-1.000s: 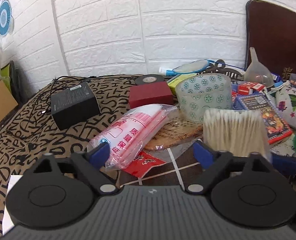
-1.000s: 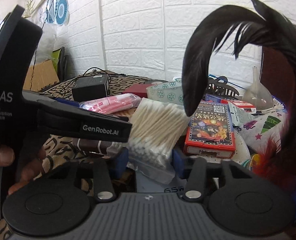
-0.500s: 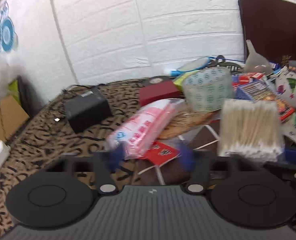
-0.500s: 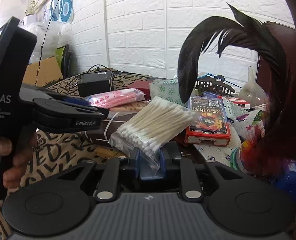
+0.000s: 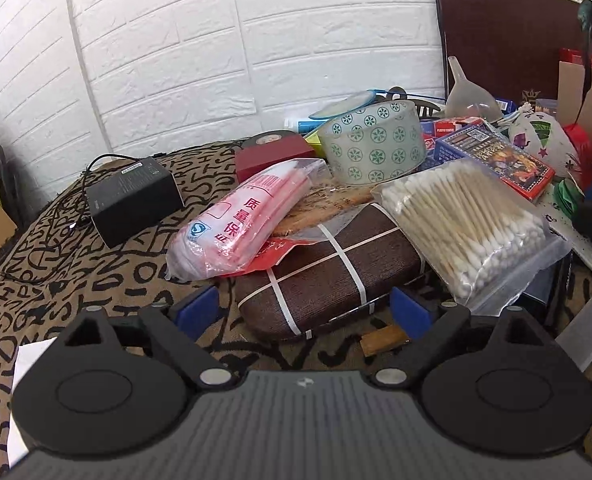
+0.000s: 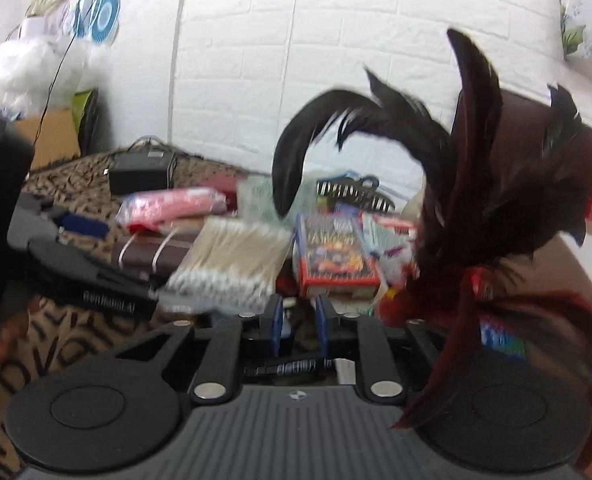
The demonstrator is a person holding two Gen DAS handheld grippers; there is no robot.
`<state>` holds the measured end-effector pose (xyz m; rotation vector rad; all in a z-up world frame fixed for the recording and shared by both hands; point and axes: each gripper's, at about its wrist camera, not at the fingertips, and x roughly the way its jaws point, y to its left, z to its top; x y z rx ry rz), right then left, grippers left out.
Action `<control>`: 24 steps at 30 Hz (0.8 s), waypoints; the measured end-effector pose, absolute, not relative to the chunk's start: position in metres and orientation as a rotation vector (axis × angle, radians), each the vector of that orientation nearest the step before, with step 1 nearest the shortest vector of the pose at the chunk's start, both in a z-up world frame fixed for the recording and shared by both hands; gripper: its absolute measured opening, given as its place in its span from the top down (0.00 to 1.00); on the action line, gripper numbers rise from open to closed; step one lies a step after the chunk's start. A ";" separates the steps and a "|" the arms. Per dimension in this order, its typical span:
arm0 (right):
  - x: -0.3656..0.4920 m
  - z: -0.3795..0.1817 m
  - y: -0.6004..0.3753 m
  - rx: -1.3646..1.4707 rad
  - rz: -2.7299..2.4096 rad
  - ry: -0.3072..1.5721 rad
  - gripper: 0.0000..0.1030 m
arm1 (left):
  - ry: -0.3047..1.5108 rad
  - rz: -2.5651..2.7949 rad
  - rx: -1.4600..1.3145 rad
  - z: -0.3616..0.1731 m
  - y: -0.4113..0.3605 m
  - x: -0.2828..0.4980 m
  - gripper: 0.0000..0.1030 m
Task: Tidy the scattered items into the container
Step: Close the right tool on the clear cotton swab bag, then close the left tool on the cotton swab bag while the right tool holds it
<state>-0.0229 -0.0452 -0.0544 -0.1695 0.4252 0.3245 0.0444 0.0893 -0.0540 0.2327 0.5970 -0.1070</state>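
My left gripper (image 5: 302, 308) is open, its blue pads on either side of a brown case with white bands (image 5: 328, 264). A clear bag of cotton swabs (image 5: 472, 220) leans on the case's right end, and a pink packet (image 5: 239, 220) lies across its left. In the right wrist view my right gripper (image 6: 299, 320) has its jaws narrowly apart and nothing between them. The swab bag (image 6: 231, 264) lies just ahead and left of it, free of the pads. The view is blurred. A card box (image 6: 336, 256) lies beyond.
A black power adapter (image 5: 131, 196) with its cable sits at the back left on the patterned cloth (image 5: 55, 264). A green-patterned tape roll (image 5: 376, 140), red box (image 5: 271, 152), funnel (image 5: 468, 92) and card box (image 5: 496, 156) crowd the back. A dark feather duster (image 6: 496, 200) fills the right.
The right gripper had closed on the swab bag's corner; now the bag lies on the pile, out of its jaws. The left gripper has pulled back and lowered around the brown case.
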 end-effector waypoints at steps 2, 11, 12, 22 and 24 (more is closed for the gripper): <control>-0.009 -0.053 -0.046 -0.093 0.347 0.436 0.80 | 0.596 -0.120 0.226 -0.051 0.088 0.045 0.10; 0.019 -0.063 -0.037 0.018 0.450 0.491 0.57 | 0.563 -0.139 0.232 -0.050 0.078 0.044 0.13; 0.020 -0.064 -0.039 0.037 0.458 0.501 0.64 | 0.564 -0.155 0.217 -0.051 0.079 0.044 0.22; -0.002 -0.056 -0.031 -0.013 0.527 0.497 0.84 | 0.485 -0.278 0.208 -0.050 0.071 0.030 0.98; -0.002 -0.057 -0.031 -0.028 0.519 0.496 0.84 | 0.475 -0.285 0.231 -0.052 0.071 0.027 0.98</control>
